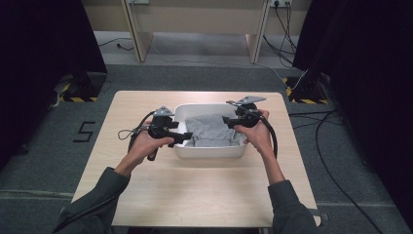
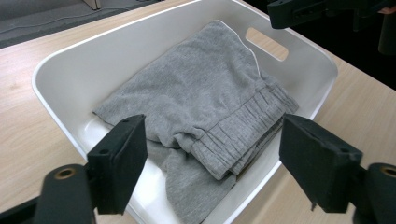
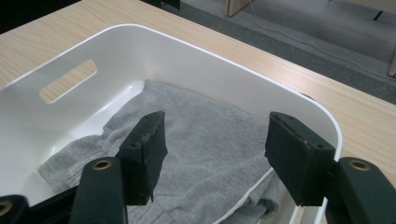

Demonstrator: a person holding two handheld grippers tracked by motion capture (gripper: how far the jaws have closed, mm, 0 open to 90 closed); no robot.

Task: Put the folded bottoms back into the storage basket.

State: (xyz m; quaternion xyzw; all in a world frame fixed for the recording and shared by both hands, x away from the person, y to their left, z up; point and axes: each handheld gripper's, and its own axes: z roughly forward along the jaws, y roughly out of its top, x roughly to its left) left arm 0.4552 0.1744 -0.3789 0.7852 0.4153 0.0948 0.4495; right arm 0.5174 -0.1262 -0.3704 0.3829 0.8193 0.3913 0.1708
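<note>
High view: the grey shorts [image 1: 210,130] lay folded in the white bin [image 1: 209,152], which sat near the middle of the counter [image 1: 195,190], toward its far edge. The left tool [image 1: 181,138] hung over the bin's left rim and the right tool [image 1: 228,122] over its right rim, both released and holding nothing. In the left gripper view the waistband [image 2: 243,133] lay between the spread jaws. A good grasp would probably pinch several layers there, low and square, and lift evenly so the bin stayed put.
</note>
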